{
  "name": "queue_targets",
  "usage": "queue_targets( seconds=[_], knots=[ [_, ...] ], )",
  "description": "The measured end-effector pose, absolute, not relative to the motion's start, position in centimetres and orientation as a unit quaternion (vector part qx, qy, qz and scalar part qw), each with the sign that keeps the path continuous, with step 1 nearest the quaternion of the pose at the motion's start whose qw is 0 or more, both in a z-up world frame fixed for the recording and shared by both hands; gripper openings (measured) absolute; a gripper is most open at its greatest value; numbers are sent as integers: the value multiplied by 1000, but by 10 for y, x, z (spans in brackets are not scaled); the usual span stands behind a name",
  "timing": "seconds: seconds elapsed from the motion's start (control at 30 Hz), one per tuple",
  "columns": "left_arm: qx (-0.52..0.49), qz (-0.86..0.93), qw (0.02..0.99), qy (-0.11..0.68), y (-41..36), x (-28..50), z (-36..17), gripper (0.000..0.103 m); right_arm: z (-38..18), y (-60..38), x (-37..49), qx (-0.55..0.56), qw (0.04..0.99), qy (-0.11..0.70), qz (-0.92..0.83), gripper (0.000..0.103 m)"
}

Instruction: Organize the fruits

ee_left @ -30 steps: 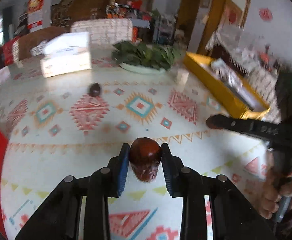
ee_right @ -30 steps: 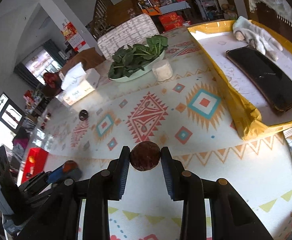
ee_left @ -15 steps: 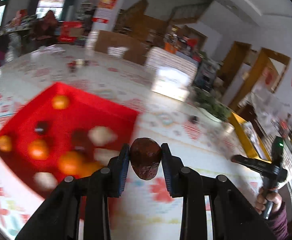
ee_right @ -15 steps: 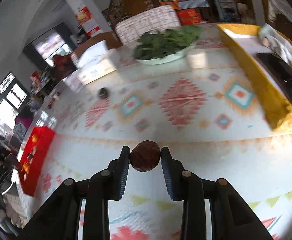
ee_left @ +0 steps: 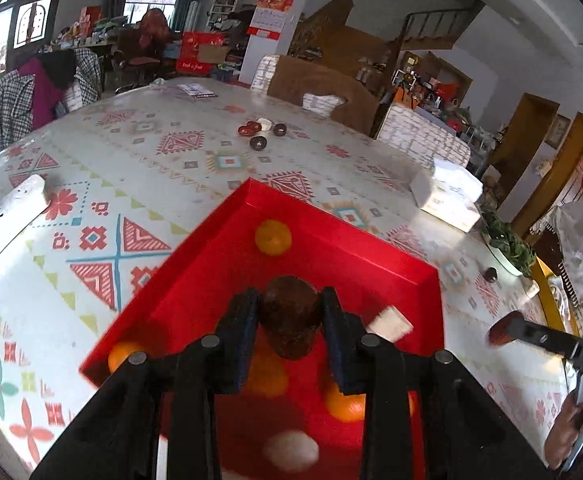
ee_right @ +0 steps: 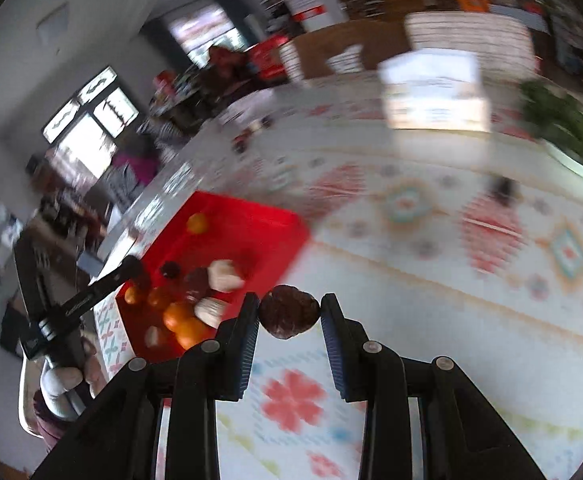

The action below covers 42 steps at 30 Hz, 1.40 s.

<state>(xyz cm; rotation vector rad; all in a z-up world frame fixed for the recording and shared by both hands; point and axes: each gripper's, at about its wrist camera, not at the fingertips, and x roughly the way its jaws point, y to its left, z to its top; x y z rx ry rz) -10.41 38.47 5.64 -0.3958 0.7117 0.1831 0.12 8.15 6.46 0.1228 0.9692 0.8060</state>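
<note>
My left gripper (ee_left: 290, 320) is shut on a dark brown fruit (ee_left: 290, 314) and holds it above the red tray (ee_left: 331, 236). The tray holds oranges (ee_left: 273, 237), white pieces (ee_left: 389, 323) and dark fruits. My right gripper (ee_right: 289, 314) is shut on another dark brown fruit (ee_right: 289, 311), over the patterned tablecloth just right of the red tray (ee_right: 251, 220). The right gripper also shows at the right of the left wrist view (ee_left: 499, 330). A lone dark fruit (ee_left: 490, 274) lies on the table right of the tray, and several more (ee_left: 258, 142) lie at the far side.
A white tissue box (ee_left: 445, 194) and a plate of green leaves (ee_left: 507, 242) stand to the right of the tray. A white object (ee_left: 15, 204) lies at the table's left edge. A yellow tray edge (ee_left: 547, 288) is at far right. Chairs surround the table.
Both grippers swung left with their fruits. My left gripper has come over the red tray. My right gripper has come close to the tray's right side.
</note>
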Motion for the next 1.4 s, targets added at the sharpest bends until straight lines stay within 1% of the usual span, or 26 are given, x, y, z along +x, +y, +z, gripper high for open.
queue_targets(
  seconds=[0.17,0.4,0.43,0.47,0.53,0.6,0.63,0.77,0.83,0.93,1.07,1.13,1.17,1.2,1.33,1.4],
  knots=[
    [-191,101,905,365,399,-81,45,30,53,161,1,13,790,464,400,35],
    [-197,93,902,372,409,-62,36,31,40,198,4,-25,790,466,398,35],
    [-199,90,903,370,408,-63,37,35,42,195,5,-22,794,461,396,35],
    [-201,88,904,366,408,-62,39,45,44,191,5,-20,795,459,397,35],
    [-203,83,909,353,407,-66,44,58,49,180,2,-24,795,455,400,36],
    [-199,80,914,344,404,-70,48,58,50,162,-7,-47,798,452,395,46],
    [-199,78,915,341,402,-72,50,58,48,156,-12,-55,799,452,393,47],
    [-222,62,919,321,391,-85,61,59,36,130,-29,-66,788,464,400,47],
    [-230,61,922,305,385,-96,69,59,29,128,-30,-70,788,468,394,50],
    [-236,59,929,278,374,-118,79,67,19,126,-27,-51,787,478,387,50],
    [-243,74,933,256,368,-140,85,68,7,134,-29,-66,790,479,376,50],
    [-256,81,930,252,370,-149,84,68,6,137,-33,-77,799,470,368,48],
    [-261,84,929,251,370,-152,83,68,6,138,-36,-82,803,465,365,43],
    [-266,88,927,248,372,-155,82,68,6,139,-38,-83,801,466,368,33],
    [-285,110,921,243,383,-172,73,68,13,134,-41,-82,813,451,358,33],
    [-292,120,917,244,389,-178,68,68,27,130,-42,-65,821,437,363,33]
  ],
)
